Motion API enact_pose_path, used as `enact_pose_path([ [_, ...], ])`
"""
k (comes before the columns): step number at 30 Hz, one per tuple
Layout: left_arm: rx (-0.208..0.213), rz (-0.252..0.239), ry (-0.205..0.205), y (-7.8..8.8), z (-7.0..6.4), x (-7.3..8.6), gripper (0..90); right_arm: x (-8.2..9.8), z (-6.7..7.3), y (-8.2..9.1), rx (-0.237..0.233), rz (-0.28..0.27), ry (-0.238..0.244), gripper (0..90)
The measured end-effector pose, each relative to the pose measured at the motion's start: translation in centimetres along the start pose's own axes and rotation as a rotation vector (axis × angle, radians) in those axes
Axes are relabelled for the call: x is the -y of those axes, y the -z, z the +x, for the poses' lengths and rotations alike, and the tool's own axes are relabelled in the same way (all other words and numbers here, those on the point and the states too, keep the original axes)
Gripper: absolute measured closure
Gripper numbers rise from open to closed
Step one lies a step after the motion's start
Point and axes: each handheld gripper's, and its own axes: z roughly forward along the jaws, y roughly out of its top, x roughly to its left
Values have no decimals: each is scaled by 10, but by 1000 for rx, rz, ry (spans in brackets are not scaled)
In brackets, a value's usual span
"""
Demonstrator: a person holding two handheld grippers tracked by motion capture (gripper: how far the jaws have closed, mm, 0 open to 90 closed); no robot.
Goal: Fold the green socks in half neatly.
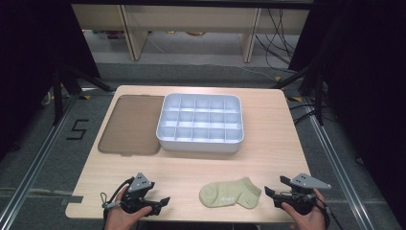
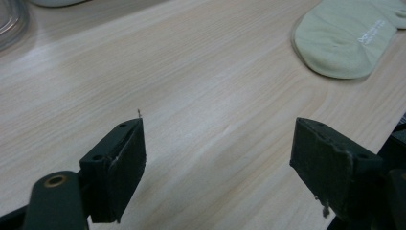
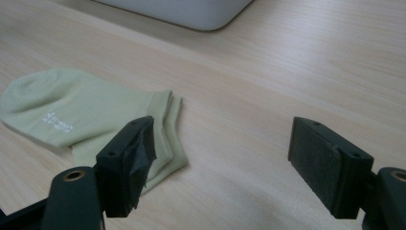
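Sock (image 3: 86, 117) toe cropped, organizer (image 3: 182, 10) (mostly cropped)

A light wooden table (image 1: 268, 143) carries a white divided tray (image 1: 200, 123), a brown lid (image 1: 132, 125) just beside it, and a pale green sock (image 1: 230, 192).

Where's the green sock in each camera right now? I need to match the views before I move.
High view: sock lies flat at the near table edge, between the two grippers.
Left gripper view: upper right corner, beyond the open jaws.
Right gripper view: left side, its cuff end just behind the left jaw.
Shared landmark: the sock's small white printed lettering.
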Motion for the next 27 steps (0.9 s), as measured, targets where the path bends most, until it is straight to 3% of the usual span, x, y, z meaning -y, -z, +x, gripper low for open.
enact_pose_path([
  [10, 16, -3, 4, -8, -10, -9, 201, 0, 1, -1, -13, -5, -2, 252],
  [15, 15, 1, -21, -15, -15, -16, 203, 1, 1, -2, -13, 0, 3, 253],
  [18, 35, -4, -22, -19, -15, -20, 211, 1, 0, -2, -9, 2, 3, 253],
  [21, 45, -5, 5, -24, -16, -25, 211, 1, 1, -2, -14, 1, 1, 253],
  [27, 55, 2, -30, -34, -18, -36, 215, 1, 1, -3, -12, 0, 5, 258],
])
